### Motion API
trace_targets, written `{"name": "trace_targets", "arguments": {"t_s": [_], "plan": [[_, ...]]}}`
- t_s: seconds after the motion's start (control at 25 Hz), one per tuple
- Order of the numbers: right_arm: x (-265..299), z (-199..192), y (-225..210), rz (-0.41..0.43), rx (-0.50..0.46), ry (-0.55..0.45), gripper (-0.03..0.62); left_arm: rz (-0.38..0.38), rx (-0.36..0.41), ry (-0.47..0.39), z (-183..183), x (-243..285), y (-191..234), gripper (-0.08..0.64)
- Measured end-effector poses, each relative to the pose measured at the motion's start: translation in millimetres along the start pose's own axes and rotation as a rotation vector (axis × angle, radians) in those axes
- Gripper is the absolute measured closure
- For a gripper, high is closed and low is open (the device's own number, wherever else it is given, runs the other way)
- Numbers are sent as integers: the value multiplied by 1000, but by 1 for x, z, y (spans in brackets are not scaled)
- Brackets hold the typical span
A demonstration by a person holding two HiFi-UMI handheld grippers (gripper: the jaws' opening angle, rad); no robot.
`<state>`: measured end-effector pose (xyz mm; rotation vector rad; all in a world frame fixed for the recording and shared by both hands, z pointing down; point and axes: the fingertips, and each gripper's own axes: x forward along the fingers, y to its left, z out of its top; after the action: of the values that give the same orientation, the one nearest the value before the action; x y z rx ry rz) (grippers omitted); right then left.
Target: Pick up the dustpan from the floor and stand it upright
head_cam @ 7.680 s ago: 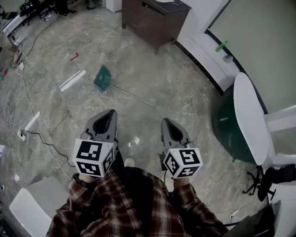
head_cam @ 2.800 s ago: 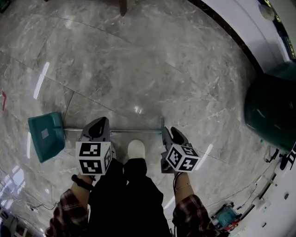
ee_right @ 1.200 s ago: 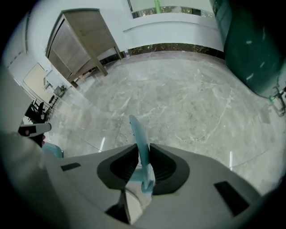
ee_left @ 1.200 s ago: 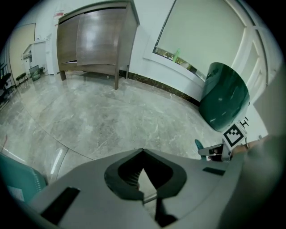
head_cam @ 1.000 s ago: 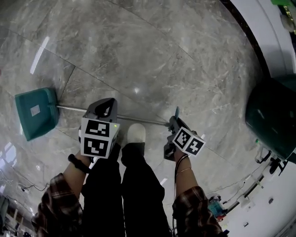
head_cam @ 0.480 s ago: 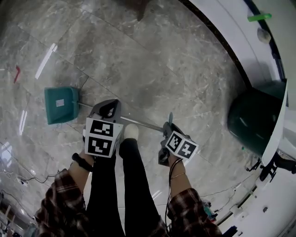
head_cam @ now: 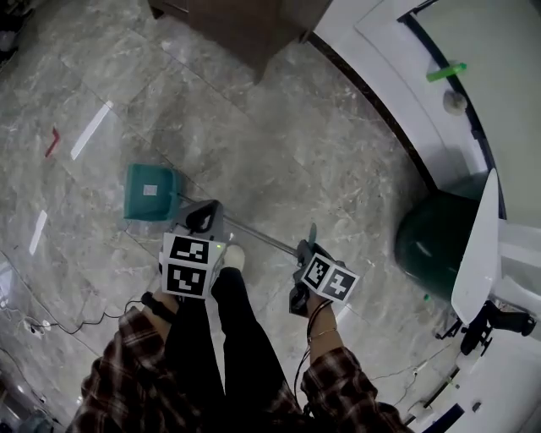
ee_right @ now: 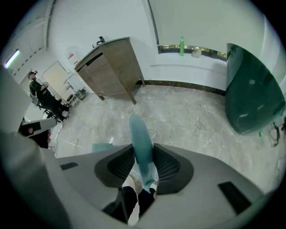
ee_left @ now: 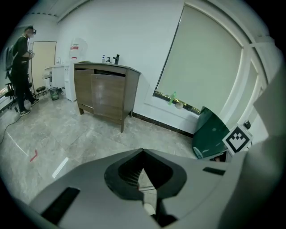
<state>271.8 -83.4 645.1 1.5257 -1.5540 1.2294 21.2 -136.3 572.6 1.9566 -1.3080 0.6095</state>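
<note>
On the grey marble floor, head view, the dustpan lies slanted across in front of my legs. Its teal pan is at upper left. Its thin metal shaft runs down-right to a teal grip.

The left tongs sit on the shaft just beside the pan, at the pan's lower right edge. In the left gripper view the tips are together. The shaft crosses the hollow behind them, so I read them as clamped round it.

The right tongs are at the other end of the dustpan, on the teal grip, well apart from the left pair. In the right gripper view the grip stands up between the ribbed pads and touches both sides. Its rounded end pokes out past the tips. Those jaws have just been opening wider, with the grip between them. A corner of the pan shows to the left, beyond the jaw.

I can't tell whether the pan touches the floor. The shaft is not upright; it slants between the two pairs.

A white shoe sits just below the shaft, between the two tongs. A brown cabinet stands at the top of the head view, well away from the pan. A dark green rounded thing is off to the right, by a white desk. A red mark is on the floor to the pan's left.
</note>
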Motion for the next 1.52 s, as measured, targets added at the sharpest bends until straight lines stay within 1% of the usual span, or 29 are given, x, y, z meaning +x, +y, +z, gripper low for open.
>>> {"name": "trace_targets", "arguments": {"t_s": [0.12,0.28,0.4,0.48,0.6,0.68,0.76,0.96,1.12,1.2,1.32,1.52], "plan": [[-20,1,13,13,-44,-6,457,12,-22,-3,-4,-23,-7,558],[-40,-3,32,47,-72,-3,456,11,-34,-27,2,-50,-21,558],[-52,-7,49,81,-92,6,454,30,-50,-36,2,-69,-23,558],[-58,-5,62,106,-109,3,453,42,-56,-53,8,-82,-22,558],[-66,2,85,162,-117,-14,453,72,-68,-79,15,-103,-15,558],[-70,8,102,204,-99,-23,454,99,-74,-89,15,-119,-7,560],[-73,12,117,230,-103,-21,454,125,-82,-90,10,-135,2,558],[-81,18,160,274,-178,-15,454,176,-138,-96,-3,-169,22,560],[-84,24,199,281,-204,-22,454,209,-180,-114,-5,-195,55,558],[-86,25,219,276,-216,-21,454,213,-198,-117,-4,-207,75,558],[-91,26,247,260,-229,-23,454,200,-225,-119,0,-223,102,559],[-95,21,296,228,-238,-44,454,171,-205,-118,11,-251,148,560]]}}
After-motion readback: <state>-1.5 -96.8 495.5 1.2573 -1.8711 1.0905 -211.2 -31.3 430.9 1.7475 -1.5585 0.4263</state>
